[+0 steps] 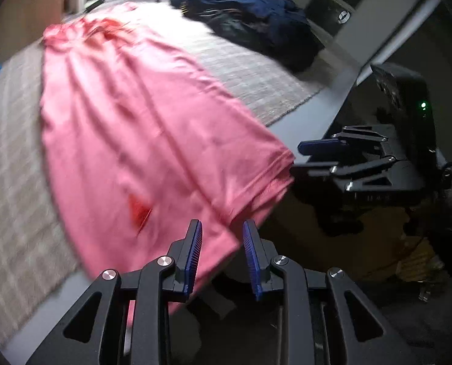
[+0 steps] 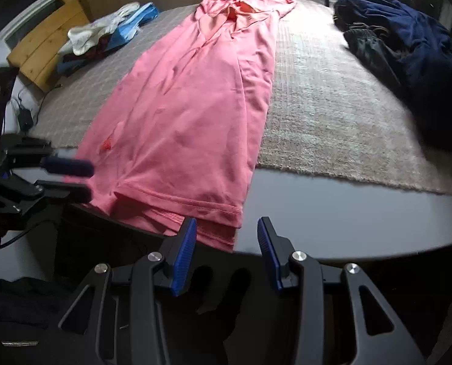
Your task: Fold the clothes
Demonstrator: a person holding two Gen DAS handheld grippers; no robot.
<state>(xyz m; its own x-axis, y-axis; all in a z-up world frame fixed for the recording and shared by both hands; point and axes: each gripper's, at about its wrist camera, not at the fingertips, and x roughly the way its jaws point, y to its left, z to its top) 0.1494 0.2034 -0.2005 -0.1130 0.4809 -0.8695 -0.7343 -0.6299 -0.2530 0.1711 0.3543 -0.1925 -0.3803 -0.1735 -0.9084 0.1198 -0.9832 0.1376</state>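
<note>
1. Shirt [image 2: 192, 115]: pink, thin and smooth, folded lengthwise into a long narrow strip with soft creases. It runs from the top centre of the right wrist view down to a stitched, layered hem at the lower centre, and carries a small red mark near its lower left.
2. Rug [image 2: 332, 115]: beige, woven, faintly checked, lying under the shirt on a smooth dark table [image 2: 332, 219] whose near edge curves across the lower frame.
3. Dark pile [image 2: 408, 42]: navy and black clothes, crumpled, at the upper right of the rug.
4. White and blue clothes [image 2: 110, 30]: heaped at the upper left, beside a pale wooden board [image 2: 46, 42].
5. Right gripper [image 2: 226, 243]: black linkage with ribbed blue pads, jaws spread wide and holding nothing, poised just in front of the hem's right corner at the bottom of the frame.
6. Left gripper [image 1: 221, 243]: same build, jaws apart with nothing between them, low at the bottom centre of its own view over the shirt's hem edge. From the right wrist view it sits at the left edge, level with the hem.
</note>
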